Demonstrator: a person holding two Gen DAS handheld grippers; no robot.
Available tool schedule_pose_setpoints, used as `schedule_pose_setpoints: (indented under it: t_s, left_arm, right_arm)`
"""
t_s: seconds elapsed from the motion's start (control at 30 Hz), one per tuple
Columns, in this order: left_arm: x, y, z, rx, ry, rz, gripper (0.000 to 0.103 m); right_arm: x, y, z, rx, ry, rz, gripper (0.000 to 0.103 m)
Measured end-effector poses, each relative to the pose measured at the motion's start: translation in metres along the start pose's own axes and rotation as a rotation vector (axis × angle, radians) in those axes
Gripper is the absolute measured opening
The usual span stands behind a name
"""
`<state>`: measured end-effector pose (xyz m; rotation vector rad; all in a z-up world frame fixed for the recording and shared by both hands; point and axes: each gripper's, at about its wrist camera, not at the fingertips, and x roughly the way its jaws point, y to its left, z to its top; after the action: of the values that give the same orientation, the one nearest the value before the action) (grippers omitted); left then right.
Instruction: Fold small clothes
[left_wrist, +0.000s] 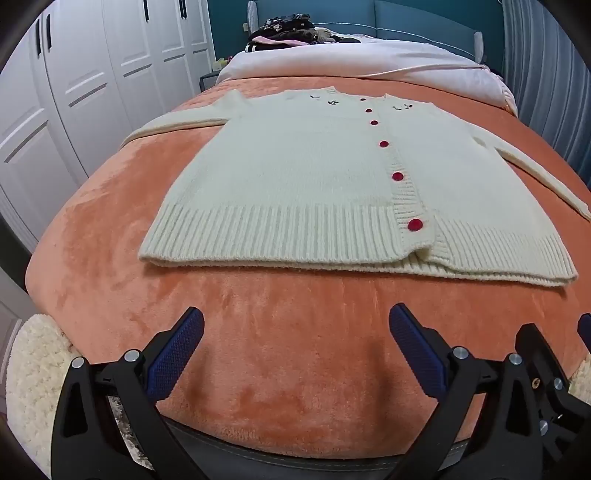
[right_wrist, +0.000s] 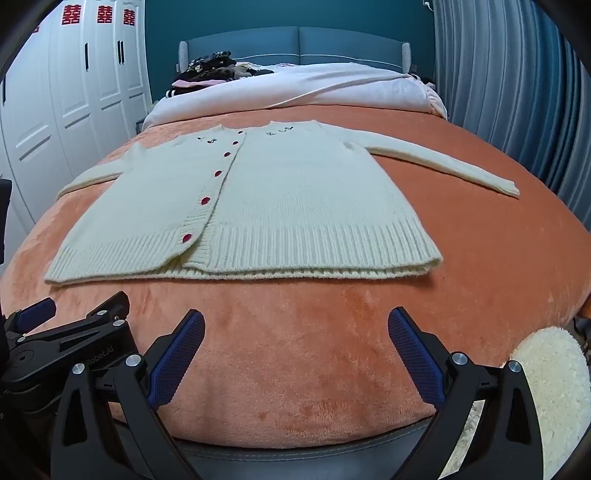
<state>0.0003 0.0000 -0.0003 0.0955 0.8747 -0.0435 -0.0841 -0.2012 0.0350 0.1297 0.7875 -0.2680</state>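
Surface: an orange blanket (left_wrist: 258, 332) is covering the bed beneath both grippers.
Room: white wardrobes (left_wrist: 92, 92) are standing far ahead on the left; blue curtains (right_wrist: 517, 92) are hanging ahead on the right; a teal headboard (right_wrist: 295, 44) is closing off the far end.
Bedding: a white duvet (right_wrist: 332, 88) is lying beyond the cardigan, with a clothes pile (right_wrist: 210, 68) sitting past it on the left.
Cardigan: the cream cardigan (left_wrist: 295, 177) is lying flat just ahead of both grippers, buttoned with red buttons (left_wrist: 415, 224), sleeves spreading sideways.
Left gripper (left_wrist: 295, 332): hanging fully spread over bare blanket, gripping nothing, touching nothing.
Right gripper (right_wrist: 295, 332): likewise gaping wide, empty, short of the hem.
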Motion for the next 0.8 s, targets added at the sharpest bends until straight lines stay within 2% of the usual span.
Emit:
schedule_pose_setpoints:
  t_s: [0.8]
  left_arm:
    - [-0.0012, -0.0010, -0.0060, 0.015, -0.010, 0.015, 0.098]
  right_arm:
    - [-0.0011, 0.0064, -0.0050, -0.024, 0.004, -0.018, 0.098]
